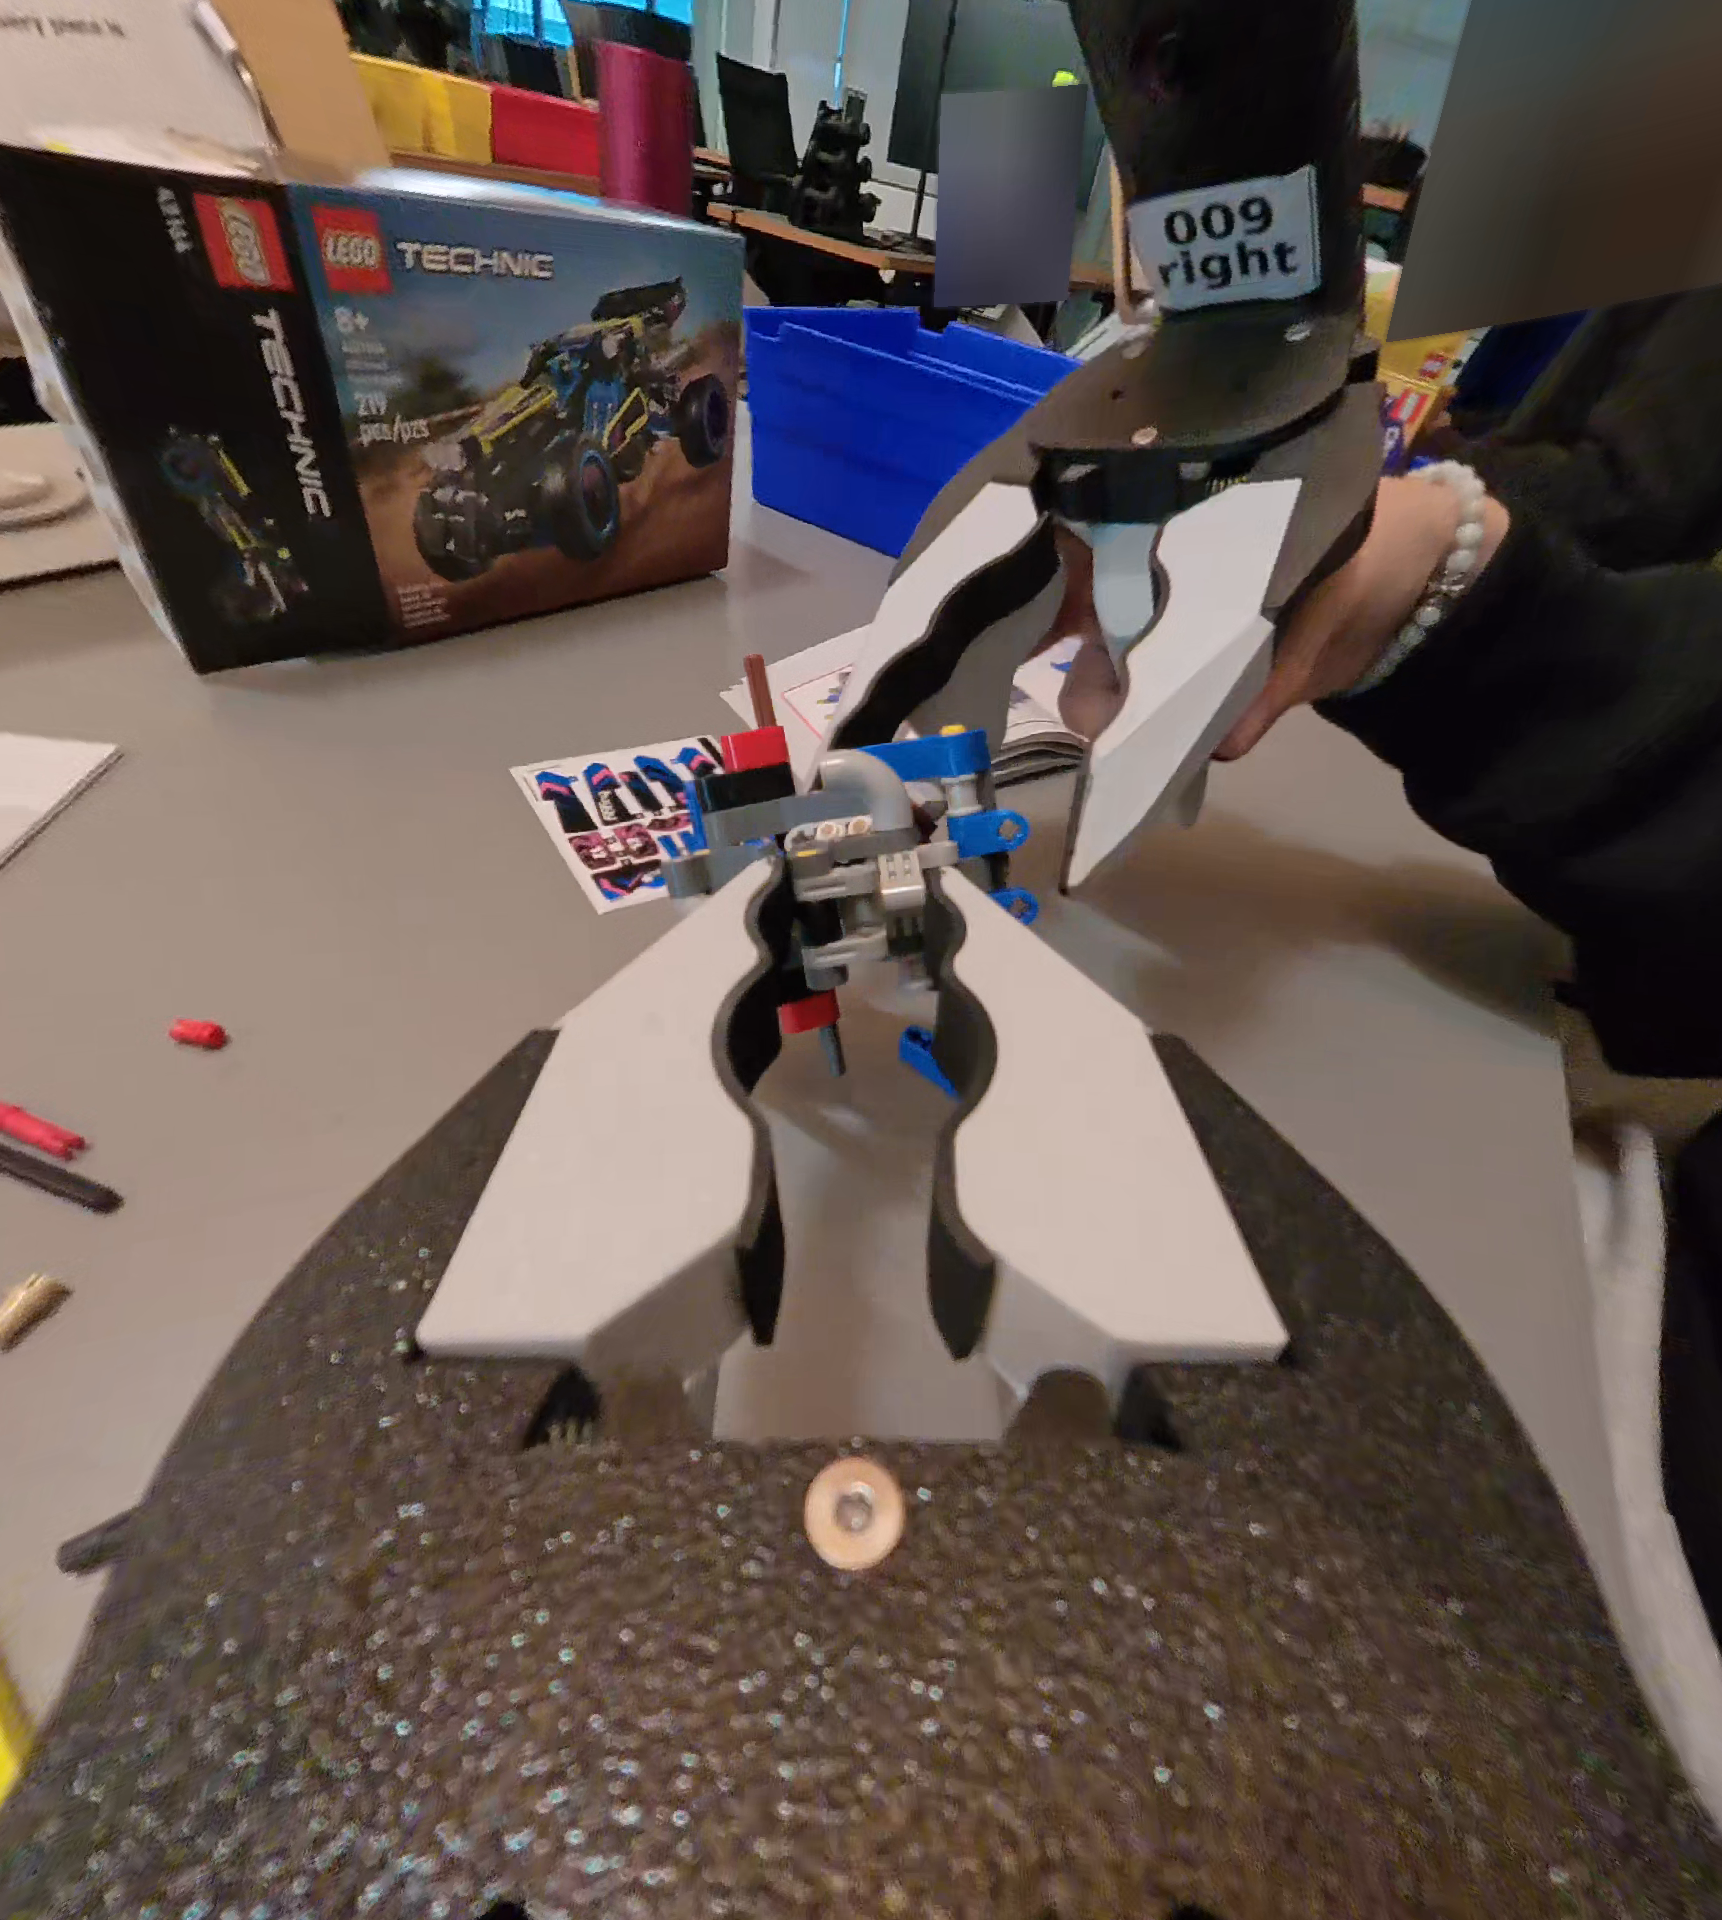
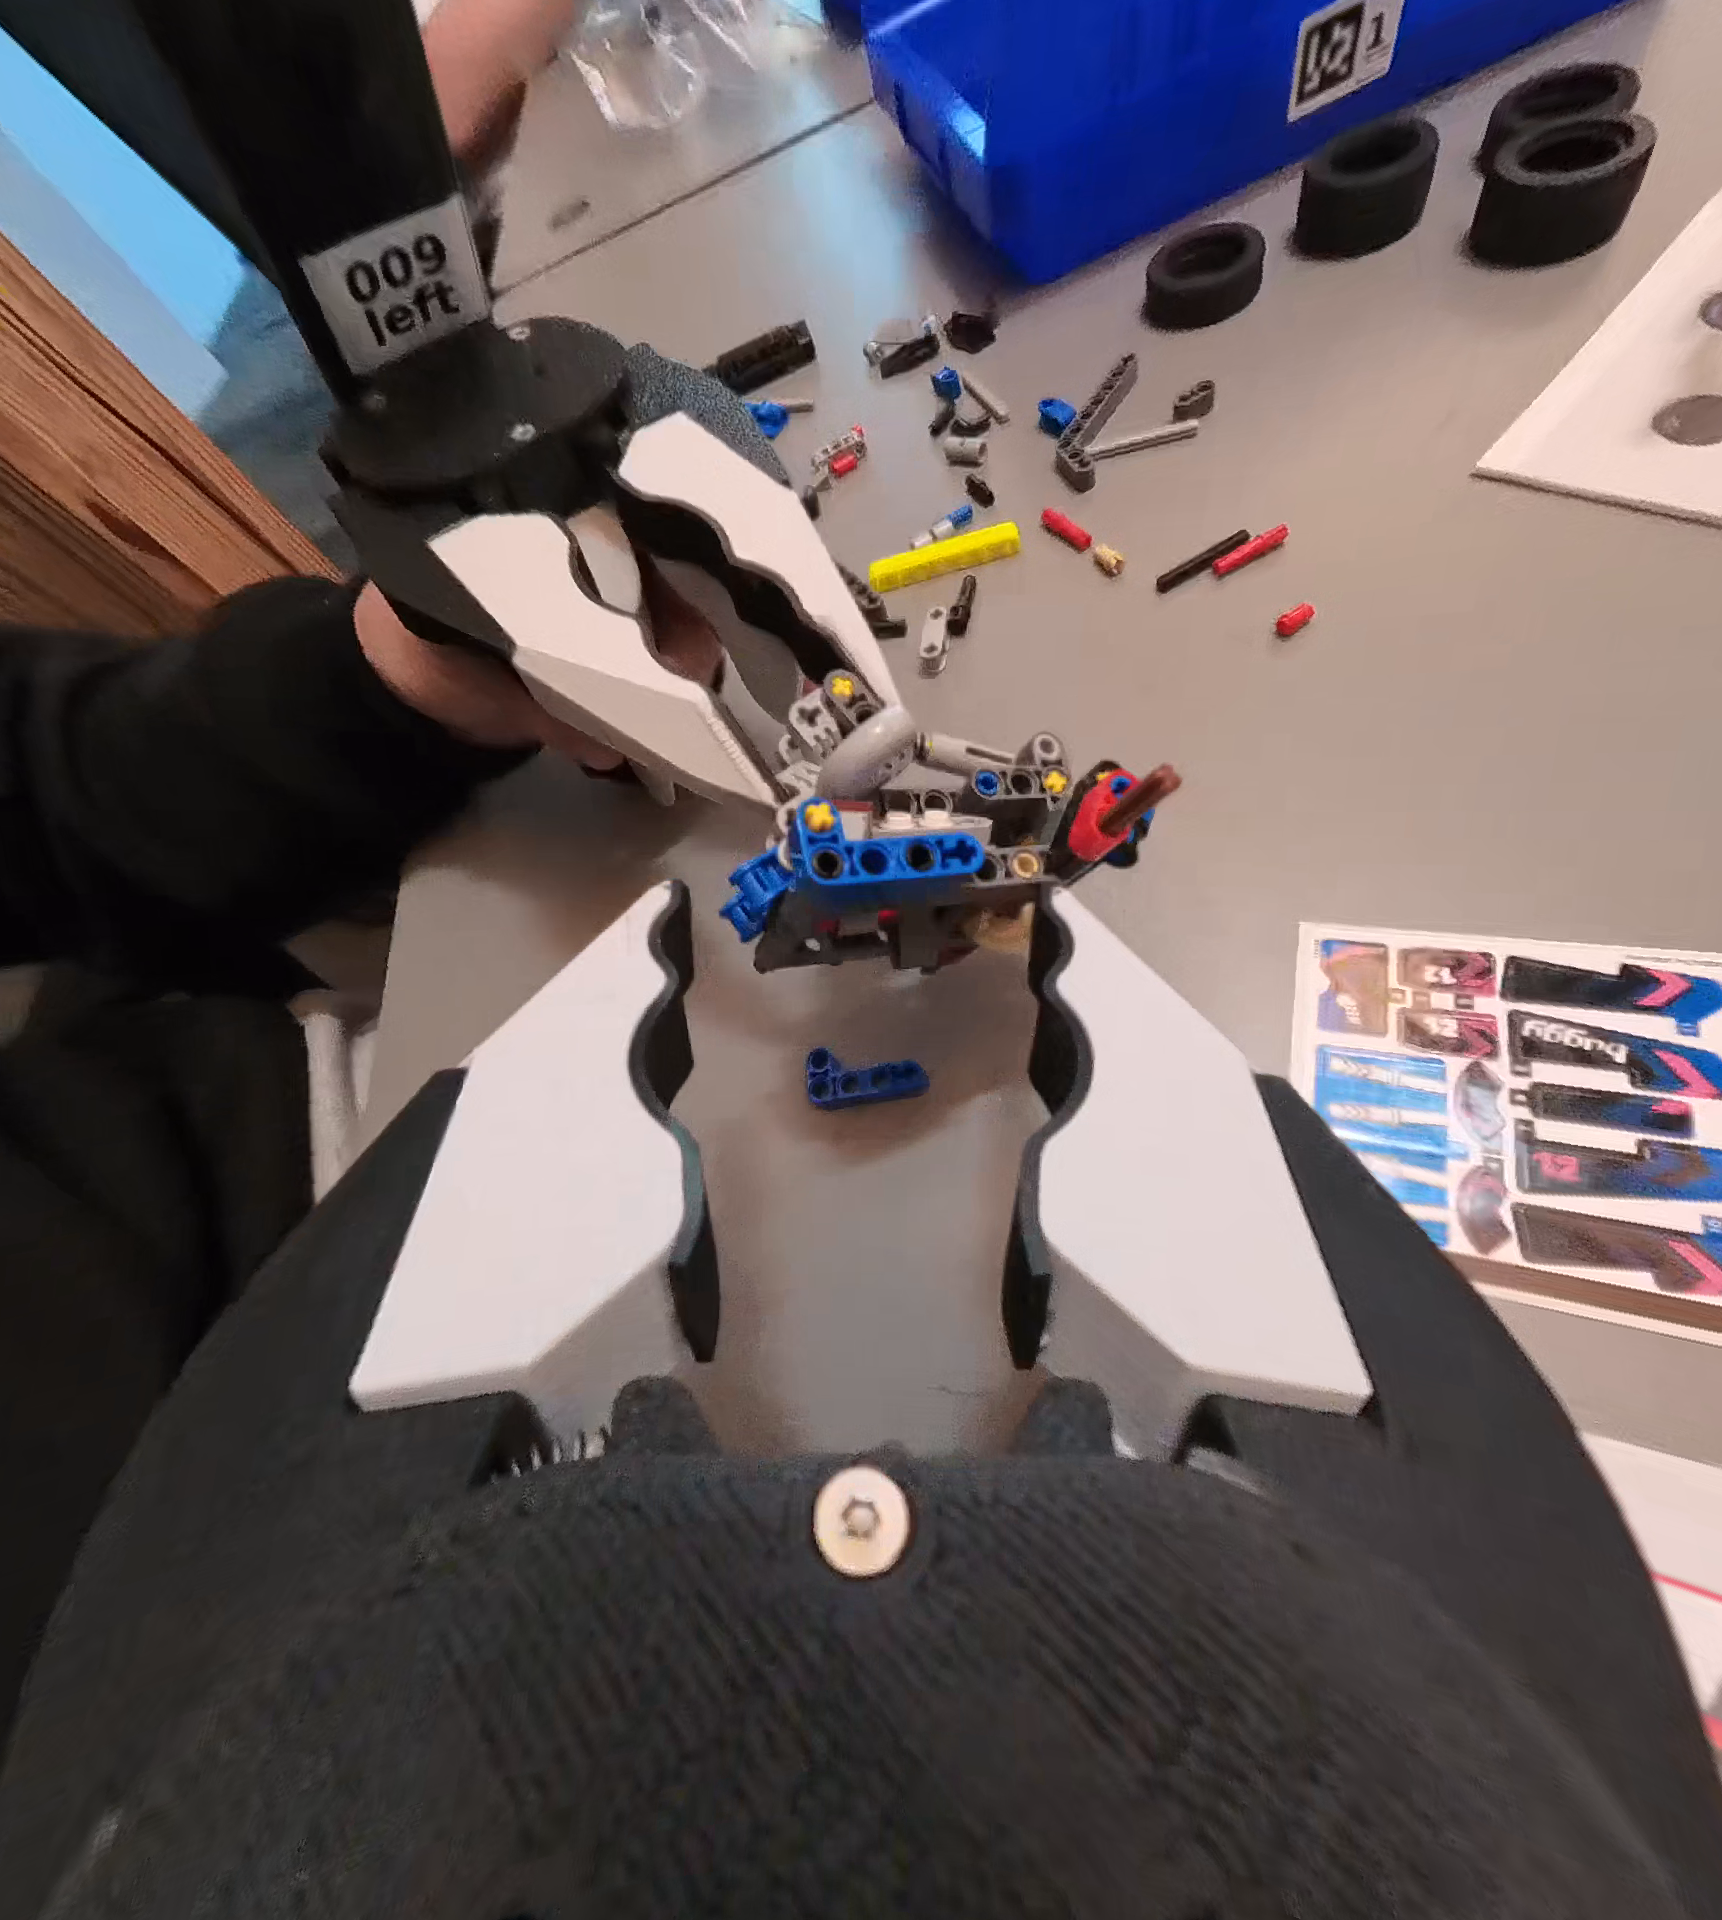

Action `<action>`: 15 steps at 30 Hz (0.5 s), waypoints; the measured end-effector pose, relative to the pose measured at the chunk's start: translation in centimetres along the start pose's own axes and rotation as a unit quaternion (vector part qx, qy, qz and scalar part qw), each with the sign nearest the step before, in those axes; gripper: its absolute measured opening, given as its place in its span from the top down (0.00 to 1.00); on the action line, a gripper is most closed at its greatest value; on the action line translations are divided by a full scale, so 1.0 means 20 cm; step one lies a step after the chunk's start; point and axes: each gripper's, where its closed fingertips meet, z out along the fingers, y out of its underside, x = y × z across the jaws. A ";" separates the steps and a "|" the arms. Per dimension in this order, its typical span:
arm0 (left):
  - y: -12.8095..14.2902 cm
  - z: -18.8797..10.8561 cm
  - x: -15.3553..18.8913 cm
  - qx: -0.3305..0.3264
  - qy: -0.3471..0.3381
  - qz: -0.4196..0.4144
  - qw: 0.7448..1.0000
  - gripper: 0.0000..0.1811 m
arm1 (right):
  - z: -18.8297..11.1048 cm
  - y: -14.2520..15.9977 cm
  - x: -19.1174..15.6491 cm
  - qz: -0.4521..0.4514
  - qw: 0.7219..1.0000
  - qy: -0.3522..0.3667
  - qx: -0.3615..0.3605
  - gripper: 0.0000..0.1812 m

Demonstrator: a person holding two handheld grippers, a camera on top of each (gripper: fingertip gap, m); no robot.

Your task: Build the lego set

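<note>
The worktop (image 2: 1356,748) is grey. A blue bin (image 2: 1096,125) sits at its 12 o'clock edge in the right wrist view, black tyres (image 2: 1366,182) beside it at 1 o'clock. The kit box (image 1: 358,416) stands at 10 o'clock in the left wrist view. A sticker sheet (image 2: 1543,1112) lies at 3 o'clock of the right tongs (image 2: 862,925), whose jaws stand apart, holding nothing. The left tongs (image 1: 852,904) grip the model (image 2: 930,842), held off the worktop just ahead of the right tongs' tips; in the right wrist view its long axis runs 9 to 3 o'clock, and a brown axle (image 2: 1143,795) sticks out towards 2 o'clock. Loose parts (image 2: 992,488) are scattered at 12 o'clock. A small blue beam (image 2: 862,1081) lies between the right tongs' jaws on the worktop.
</note>
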 end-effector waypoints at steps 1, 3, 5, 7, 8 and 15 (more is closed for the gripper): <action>0.00 0.00 0.00 0.000 0.001 -0.005 1.000 0.88 | 0.01 0.01 0.01 0.007 1.000 -0.006 0.000 0.66; 0.00 0.00 -0.01 -0.003 0.010 -0.023 1.000 0.88 | 0.01 0.02 0.01 0.017 1.000 -0.019 -0.005 0.67; 0.00 -0.01 -0.02 0.004 0.023 -0.053 0.998 0.88 | 0.01 0.00 0.01 0.025 0.999 -0.027 0.009 0.67; -0.01 -0.01 -0.02 0.011 0.046 -0.101 0.994 0.88 | 0.00 -0.01 0.03 0.048 0.998 -0.025 0.022 0.73; -0.01 -0.01 -0.03 0.012 0.055 -0.124 0.991 0.88 | -0.01 -0.02 0.03 0.055 0.998 -0.025 0.029 0.73; 0.05 0.00 -0.04 -0.029 0.060 -0.151 0.986 0.88 | 0.01 0.02 0.02 0.045 0.998 -0.013 0.031 0.81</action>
